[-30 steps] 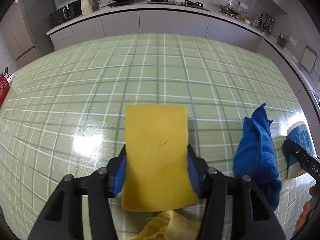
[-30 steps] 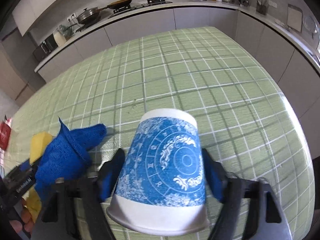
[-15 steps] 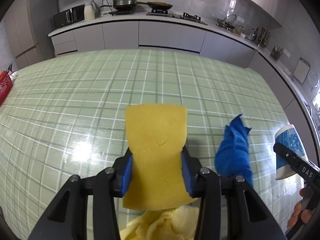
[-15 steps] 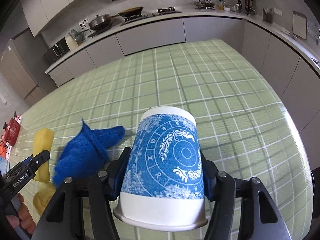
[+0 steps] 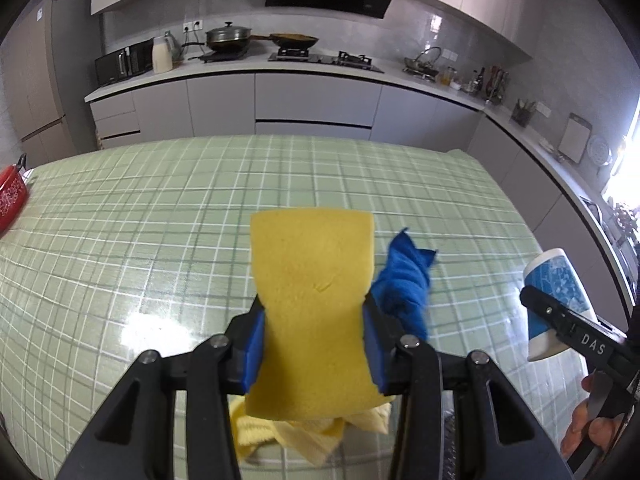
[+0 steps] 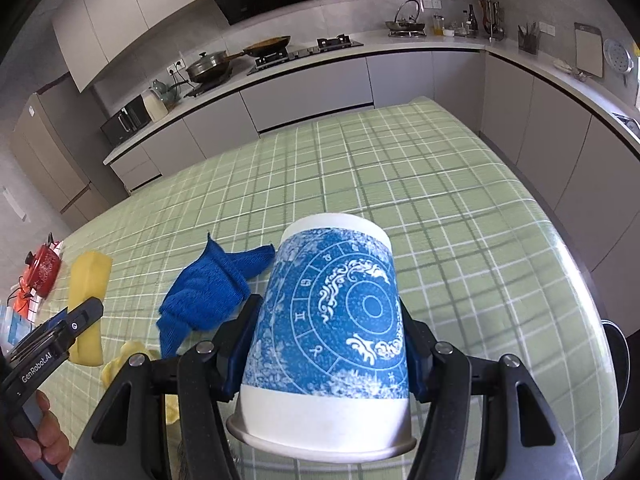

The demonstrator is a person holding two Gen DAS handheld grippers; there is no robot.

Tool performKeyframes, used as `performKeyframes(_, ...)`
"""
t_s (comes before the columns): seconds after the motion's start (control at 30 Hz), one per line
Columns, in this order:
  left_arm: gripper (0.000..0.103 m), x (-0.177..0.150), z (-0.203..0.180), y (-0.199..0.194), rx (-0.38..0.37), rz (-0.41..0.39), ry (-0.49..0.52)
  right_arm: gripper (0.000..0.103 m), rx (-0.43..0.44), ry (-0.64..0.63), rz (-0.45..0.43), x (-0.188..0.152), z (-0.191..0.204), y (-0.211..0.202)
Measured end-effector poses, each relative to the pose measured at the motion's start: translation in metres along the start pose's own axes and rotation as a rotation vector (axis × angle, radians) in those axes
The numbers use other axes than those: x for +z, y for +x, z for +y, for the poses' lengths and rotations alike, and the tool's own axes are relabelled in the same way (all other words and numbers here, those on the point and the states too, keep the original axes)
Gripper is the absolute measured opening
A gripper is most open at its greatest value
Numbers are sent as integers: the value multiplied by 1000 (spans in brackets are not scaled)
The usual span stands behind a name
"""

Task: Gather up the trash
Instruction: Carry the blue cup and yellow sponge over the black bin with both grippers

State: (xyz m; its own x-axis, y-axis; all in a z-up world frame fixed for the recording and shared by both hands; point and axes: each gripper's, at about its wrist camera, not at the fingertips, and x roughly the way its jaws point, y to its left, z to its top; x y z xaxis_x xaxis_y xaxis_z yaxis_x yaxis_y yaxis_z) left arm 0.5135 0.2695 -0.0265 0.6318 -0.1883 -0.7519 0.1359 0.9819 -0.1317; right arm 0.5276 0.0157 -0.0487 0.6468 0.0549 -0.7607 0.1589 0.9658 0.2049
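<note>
The yellow sponge [image 5: 316, 304] sits pinched between the left gripper [image 5: 314, 340] jaws, which have just closed further onto it, clear of the desk [image 5: 160, 216]. The right gripper [image 6: 328, 344] jaws clamp an upturned blue-and-white paper cup [image 6: 332, 320]. Only the left view shows the crumpled yellow cloth [image 5: 304, 432] under the sponge at 6 o'clock. A blue cloth [image 6: 204, 292] lies at 9 o'clock of the cup. Both grippers tilt steeply down toward the desk.

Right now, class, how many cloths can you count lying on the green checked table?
2. A blue cloth lies bunched near the middle of the table, and a yellow cloth lies crumpled nearer the camera, partly hidden under the grippers. Others may be out of view.
</note>
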Motion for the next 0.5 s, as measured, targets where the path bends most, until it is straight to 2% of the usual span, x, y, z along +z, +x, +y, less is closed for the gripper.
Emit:
performKeyframes(0.27, 44, -9, -19, -23, -8, -37, -11, 63, 21, -29, -5, -16, -1, -24)
performKeyframes(0.5, 44, -29, -50, -45, 23, -67, -29, 63, 103, -97, 2, -25, -12, -38)
